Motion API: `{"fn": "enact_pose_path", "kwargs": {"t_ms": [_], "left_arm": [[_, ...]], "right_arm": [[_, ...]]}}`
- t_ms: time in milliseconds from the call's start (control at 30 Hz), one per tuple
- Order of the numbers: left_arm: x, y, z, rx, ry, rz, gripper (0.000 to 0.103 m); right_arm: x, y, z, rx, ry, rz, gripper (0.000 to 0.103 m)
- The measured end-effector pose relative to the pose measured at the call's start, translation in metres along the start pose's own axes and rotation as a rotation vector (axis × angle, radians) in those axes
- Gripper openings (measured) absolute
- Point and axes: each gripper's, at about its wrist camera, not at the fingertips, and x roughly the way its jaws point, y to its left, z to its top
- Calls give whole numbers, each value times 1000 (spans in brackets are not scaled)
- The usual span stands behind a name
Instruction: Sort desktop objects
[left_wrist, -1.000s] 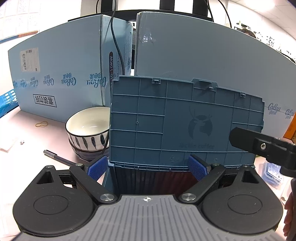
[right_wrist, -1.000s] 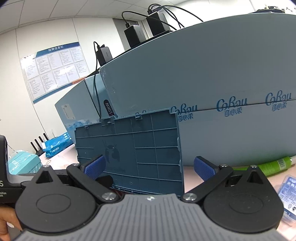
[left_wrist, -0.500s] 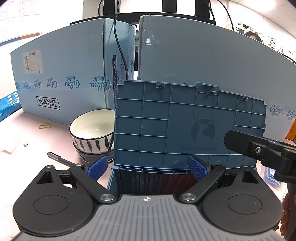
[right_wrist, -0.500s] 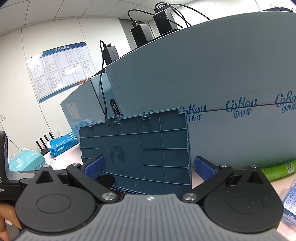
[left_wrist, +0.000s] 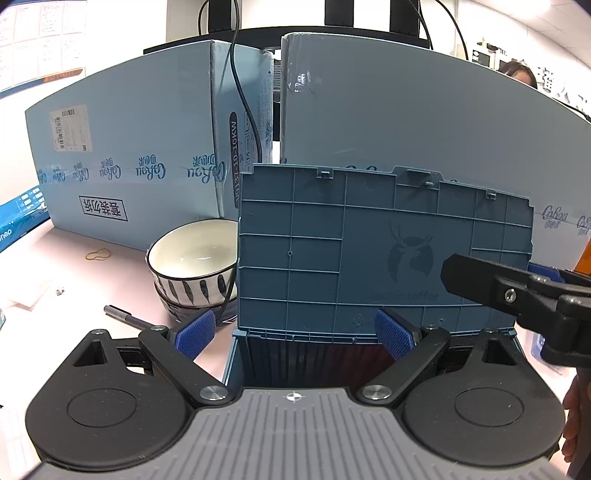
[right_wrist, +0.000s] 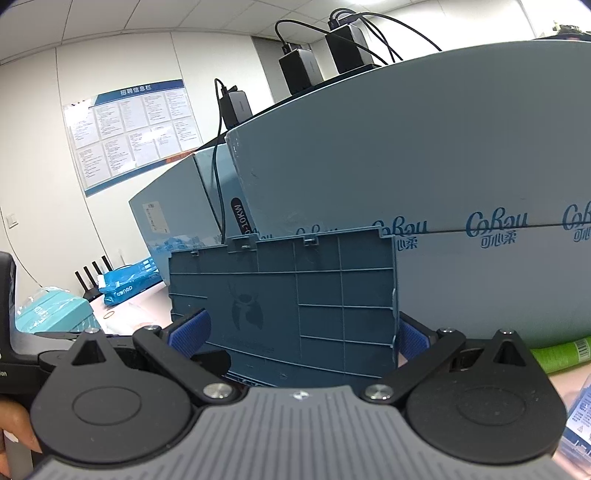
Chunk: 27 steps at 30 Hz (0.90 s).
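The blue storage box (left_wrist: 369, 354) sits on the pink desk (left_wrist: 74, 273) with its ribbed lid (left_wrist: 380, 251) standing upright, right against the two big pale-blue cartons (left_wrist: 140, 147) behind it, so there is little room beyond the lid's top edge. The left gripper (left_wrist: 293, 334) hovers over the box's open mouth, its blue pads spread wide and holding nothing; the left pad (left_wrist: 194, 332) hangs outside the box's left wall, close to the stacked striped bowls (left_wrist: 194, 273). A black pen (left_wrist: 127, 318) and a rubber band (left_wrist: 98, 254) lie on the open desk to the left, where there is more space. The right gripper (right_wrist: 301, 334) is also spread and empty, straddling the lid's lower part, its right pad (right_wrist: 410, 338) just past the lid's right edge. A green tube (right_wrist: 561, 350) lies near the carton's foot on that side. The inside of the box is dark and mostly hidden by the gripper body, so I cannot tell what it holds. A hand (right_wrist: 14, 428) shows only at the frame's edge.
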Motion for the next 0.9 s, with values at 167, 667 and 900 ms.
{"fn": "enact_pose_path", "kwargs": {"t_ms": [167,667,900], "left_arm": [[-3,-2,-1,7,10,5,93],[-4,-9,-3,28,17,6,93],[-5,-10,-4,26,18,4,93]], "right_arm": [[0,0,1,5,0,2,103],[-5,1,0,36,1,5,103],[-8,1,0,65,-2,8,103]]}}
